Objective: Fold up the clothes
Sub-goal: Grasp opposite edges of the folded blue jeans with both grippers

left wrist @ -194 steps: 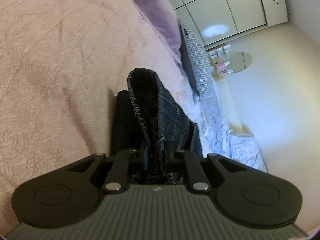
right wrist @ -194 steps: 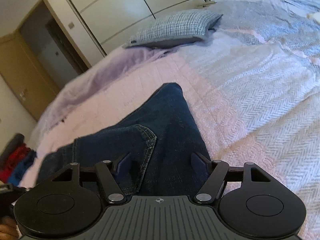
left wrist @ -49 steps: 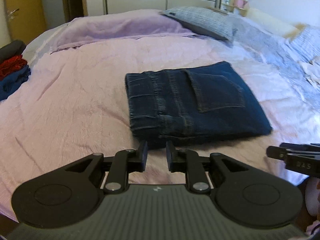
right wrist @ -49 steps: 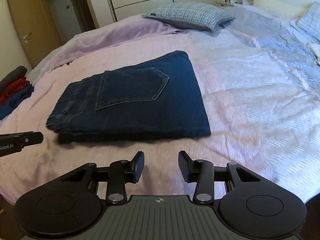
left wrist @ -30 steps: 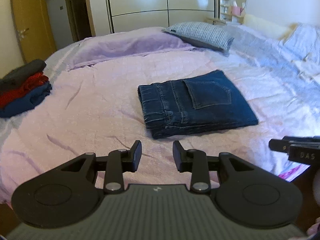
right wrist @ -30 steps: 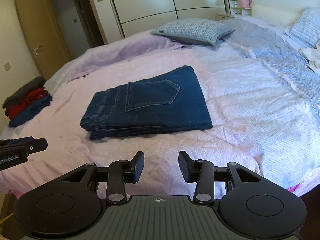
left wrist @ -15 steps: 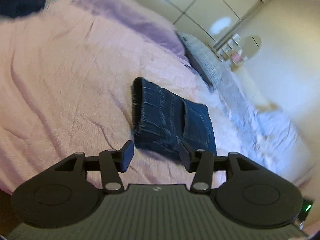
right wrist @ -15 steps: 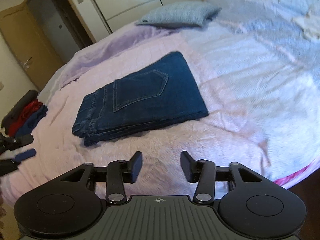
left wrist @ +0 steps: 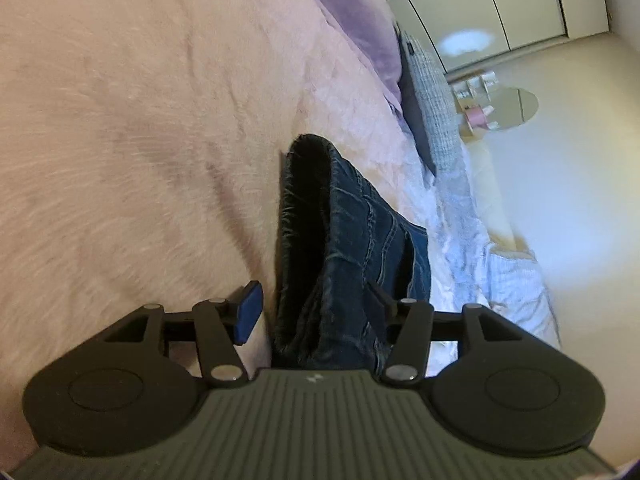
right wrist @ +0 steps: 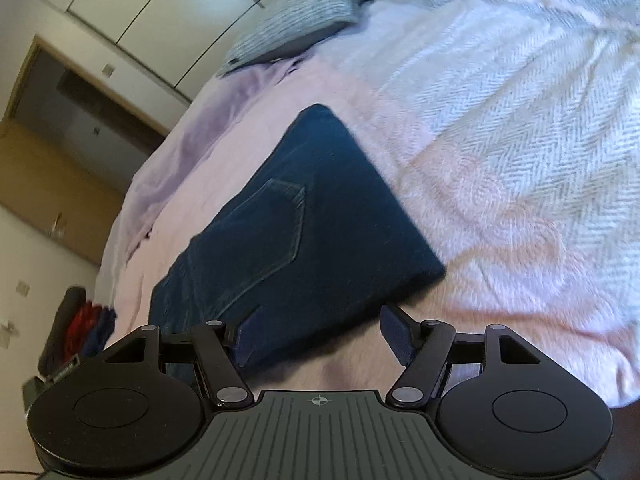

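1. The folded jeans (right wrist: 296, 216) lie flat on the pink bedspread (right wrist: 500, 208), back pocket uppermost, near the bed's near edge.
2. The left gripper (left wrist: 316, 308) is rolled on its side at the stacked waistband end of the jeans (left wrist: 320, 248). Its jaws have just been opening and stand wide apart, with the layered edge of the denim between them. One blue pad (left wrist: 249, 312) sits clear of the cloth on the bedspread side; the other is over the denim, and contact there cannot be confirmed.
3. The right gripper (right wrist: 320, 332) hovers at the near long edge of the jeans. Its jaws have just been opening and are spread wide. One fingertip (right wrist: 244, 336) overlaps the near edge of the denim in view; the other (right wrist: 396, 332) is over bare bedspread. No grip is evident.
4. A checked pillow (right wrist: 304, 16) rests at the far end of the bed, next to a lilac blanket (right wrist: 208, 120).
5. A stack of dark, red and blue clothes (right wrist: 80, 328) sits at the left, well apart from the jeans.
6. White wardrobe doors (right wrist: 168, 8) line the far wall.
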